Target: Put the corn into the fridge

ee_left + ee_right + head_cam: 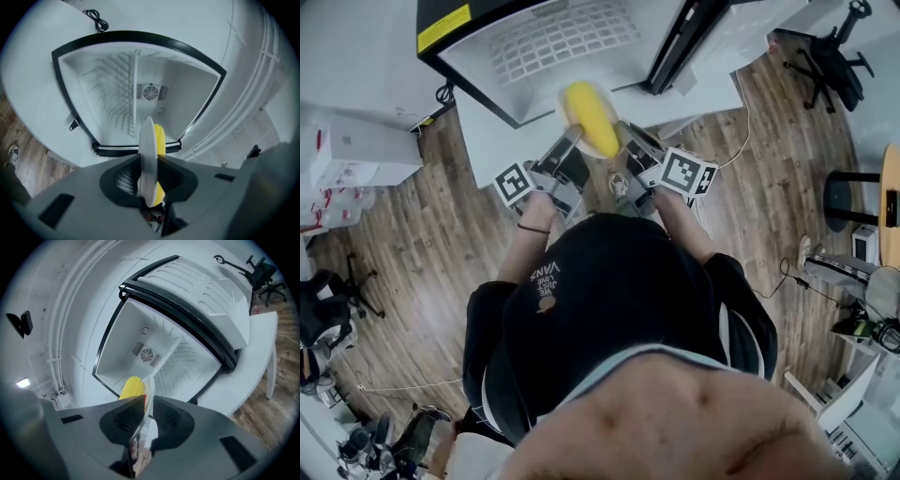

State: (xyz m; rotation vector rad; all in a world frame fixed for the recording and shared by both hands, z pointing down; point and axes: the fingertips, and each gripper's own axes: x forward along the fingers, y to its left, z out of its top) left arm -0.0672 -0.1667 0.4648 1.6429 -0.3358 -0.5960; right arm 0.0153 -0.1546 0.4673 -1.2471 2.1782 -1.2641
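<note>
A: Wooden floor [422, 234] all round, and a white tabletop [502, 141] on the far side

B: The person [609, 309] in the black shirt is right up against it, both arms stretched forward

A: On that tabletop sits the white fridge [581, 42], wide open, its door [201, 287] swung out to the right, a wire shelf [115, 93] inside

B: Now the left gripper [572, 142] and the right gripper [625, 139], side by side, close together, sharing one load

A: It's a white plate [147, 150]! Each gripper has its jaws pinched narrow on the rim, the left one on the plate's left edge, the right one on its right edge

B: And there's the corn [592, 120], bright yellow, lying on that plate between the two grippers, up in the air just in front of the fridge's opening, not inside

A: Smallest of all, the round fan vent [151, 92] on the fridge's back wall, dead ahead of the corn
</note>
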